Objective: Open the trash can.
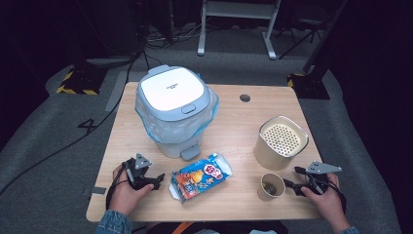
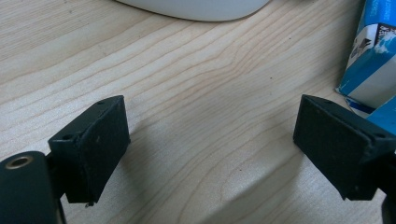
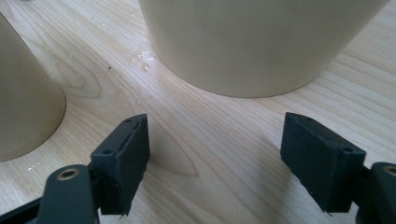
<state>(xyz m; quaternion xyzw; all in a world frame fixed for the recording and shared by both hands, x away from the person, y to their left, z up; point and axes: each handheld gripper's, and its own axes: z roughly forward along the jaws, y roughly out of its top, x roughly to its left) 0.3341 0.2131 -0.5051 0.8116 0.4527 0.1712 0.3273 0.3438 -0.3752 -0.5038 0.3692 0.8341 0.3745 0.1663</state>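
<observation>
Resting low: both claws are held down on the worktop (image 1: 234, 204), each beside the thing nearest to it, so a reach is judged to need only a short forward move.
Left claw (image 1: 157, 181): its jaws are spread wide with nothing between them; in the left gripper view bare wood is seen across the gap.
Snack packet (image 1: 201, 176): it is laid flat just past the left claw's tips, on its outer jaw side; a blue and white corner of it (image 2: 369, 60) is seen above that jaw.
Right claw (image 1: 288, 185): its jaws are likewise parted and empty, and are pointed at the paper cup (image 1: 271, 187), which is stood upright just ahead of them.
Perforated canister (image 1: 280, 142): it is stood beyond the right claw, near the cup but apart from it; its cream wall (image 3: 252, 46) is seen ahead of the jaws.
Lidded bin (image 1: 174, 108): it is set well beyond the left claw, lid shut, a blue liner folded over its rim, its pedal turned toward the packet.
Cut off: the bin's base is only a white curve at the top of the left gripper view.
Hard to make out: the dark contents of the paper cup cannot be identified, and the packet's print is too small to read.
</observation>
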